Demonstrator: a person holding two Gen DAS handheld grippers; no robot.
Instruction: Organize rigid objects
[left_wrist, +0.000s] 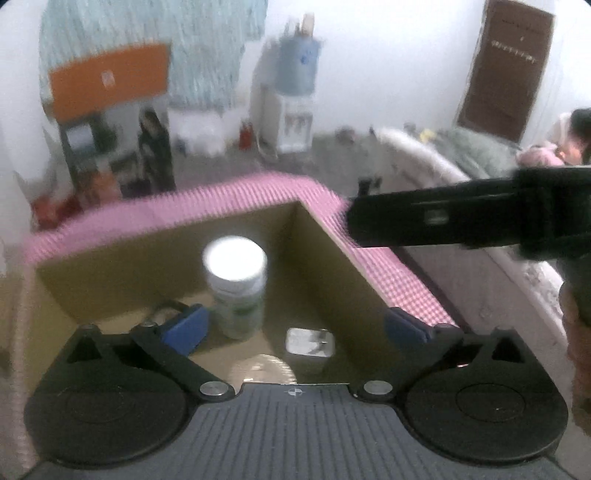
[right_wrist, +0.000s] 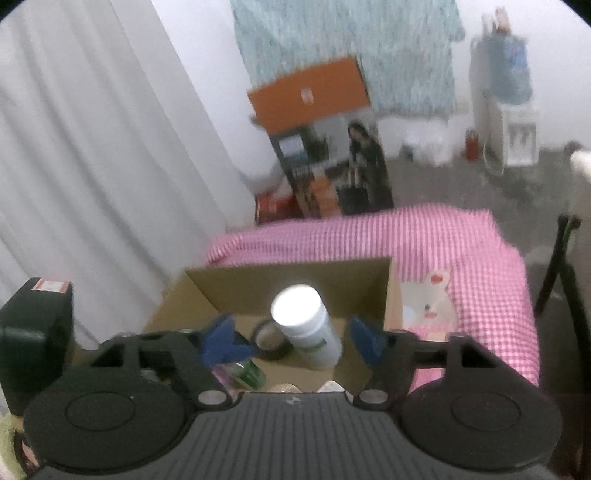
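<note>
Cardboard box (left_wrist: 332, 258) is where everything's getting sorted, and it sits on a pink checked cloth (right_wrist: 443, 236) with a little cartoon bear printed on it. Inside it a white-capped bottle (left_wrist: 236, 284) stands upright toward the back wall. From the right wrist view there's also a roll of dark tape (right_wrist: 269, 338) just beside the bottle, a small green-labelled item (right_wrist: 251, 373) nearer the camera, and the left view shows a small shiny metal tin (left_wrist: 310, 341) plus something round and pale at the near edge that's too blurry to name.

Tool state: the left gripper (left_wrist: 295, 328) has its blue fingertips spread wide with nothing between them except a view of the bottle further down in the box. The right gripper (right_wrist: 291, 338) is the same deal, jaws wide apart and empty, the bottle framed between them but not touched by either pad. You can also see the right gripper's black body poking in from the side in the left view, hanging over the box's right wall.

My read: this looks like the moment right after a drop-off, both tools hovering above the box with empty jaws. Both pictures are smeared, so don't trust small details.

Next move, I'd guess, is finding whatever loose rigid thing is left outside the box. Nothing obvious shows in either view, so that means swinging away from the box first, then lining the open jaws around the next item.
</note>
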